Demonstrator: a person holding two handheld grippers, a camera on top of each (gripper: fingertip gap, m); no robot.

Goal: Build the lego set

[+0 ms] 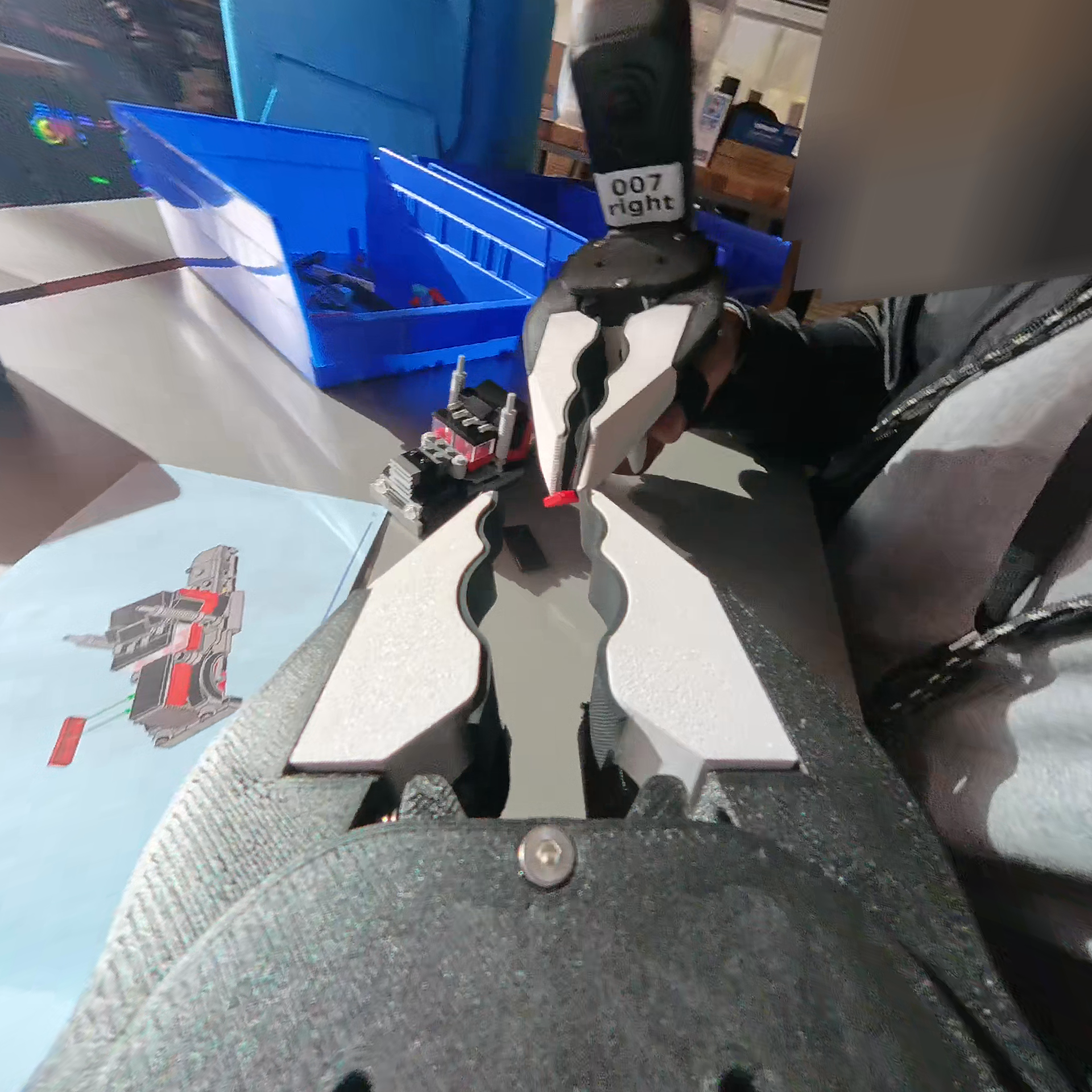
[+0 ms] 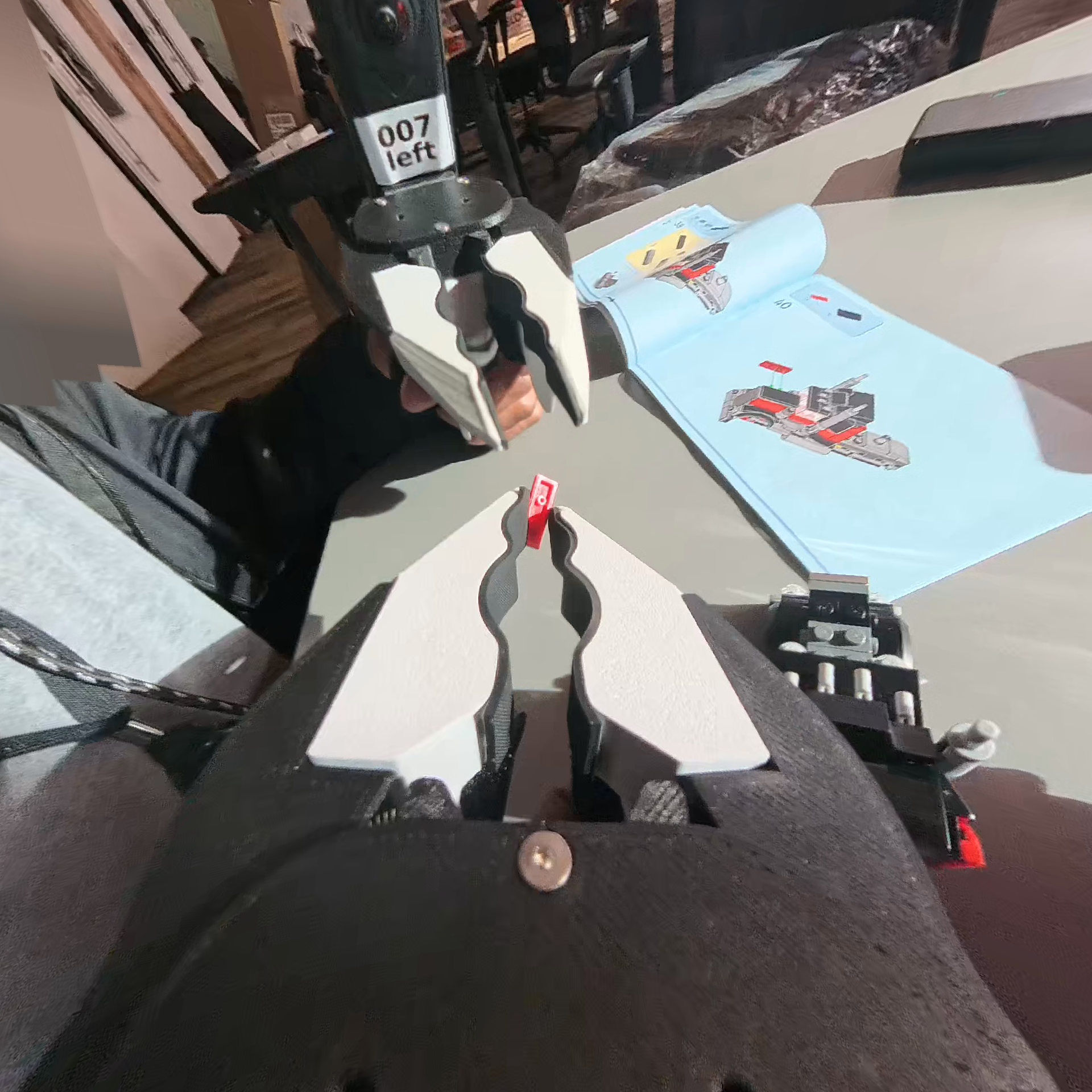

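Note:
My right gripper (image 2: pixel 539 503) is shut on a small red lego plate (image 2: pixel 542 499), held just above the grey table. In the left wrist view the right gripper (image 1: pixel 567 486) points down with the red plate (image 1: pixel 561 499) at its tips. My left gripper (image 1: pixel 540 509) is open and empty, its fingertips either side of the red plate, facing the right gripper. It also shows in the right wrist view (image 2: pixel 538 432), open. The partly built black, red and grey lego truck (image 1: pixel 455 455) stands on the table just left of the right gripper, and low right in the right wrist view (image 2: pixel 857 668).
A loose black tile (image 1: pixel 525 546) lies on the table between my left fingers. A blue parts bin (image 1: pixel 354 278) with several loose pieces stands behind the truck. The open light-blue instruction booklet (image 1: pixel 118 650) lies left of the truck (image 2: pixel 827 384). A person's sleeve and lap are at the right. Less than 4 cm separates the two grippers' tips.

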